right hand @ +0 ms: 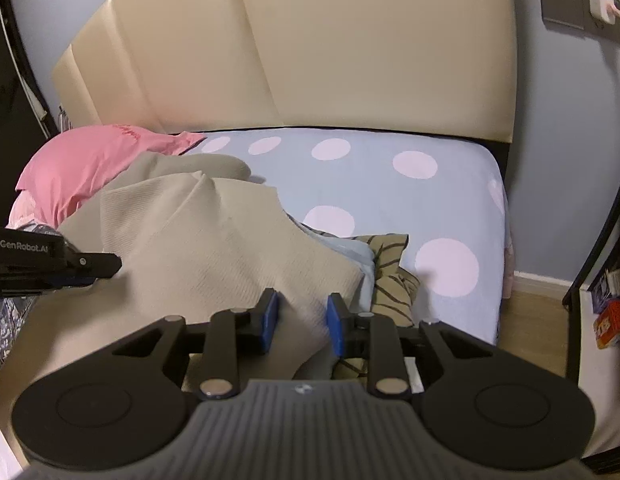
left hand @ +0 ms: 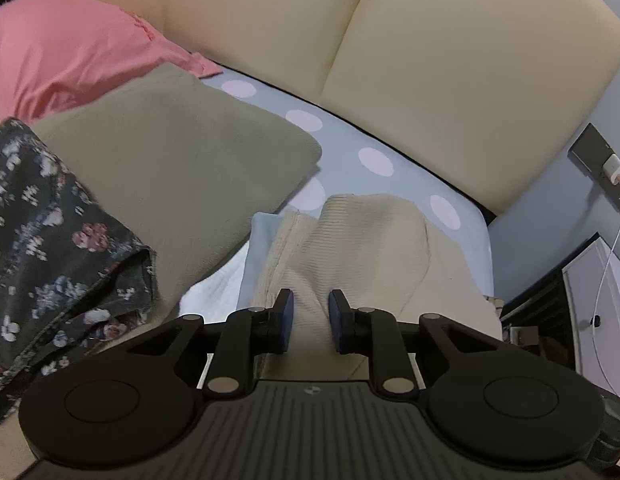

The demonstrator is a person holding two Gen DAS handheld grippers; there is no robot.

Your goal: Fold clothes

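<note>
A cream padded headboard point(right hand: 310, 48) closes off the far side, and the bed's right edge drops to wood flooring point(right hand: 538, 312). Open room is seen on the polka-dot sheet point(right hand: 374, 192) to the far right. To the left, the way is crowded by a pink pillow point(right hand: 74, 168), an olive blanket point(left hand: 170, 168) and a dark floral garment point(left hand: 42, 240). The beige ribbed knit garment point(right hand: 214, 248) is draped in the near middle, lifted into soft peaks. A striped cloth point(right hand: 390, 272) is bunched just to its right. The left gripper point(left hand: 310, 320) is seen with knit fabric between its blue pads, though a firm pinch cannot be told. The right gripper point(right hand: 300, 320) is likewise set astride the garment's edge, jaws apart around the cloth.
</note>
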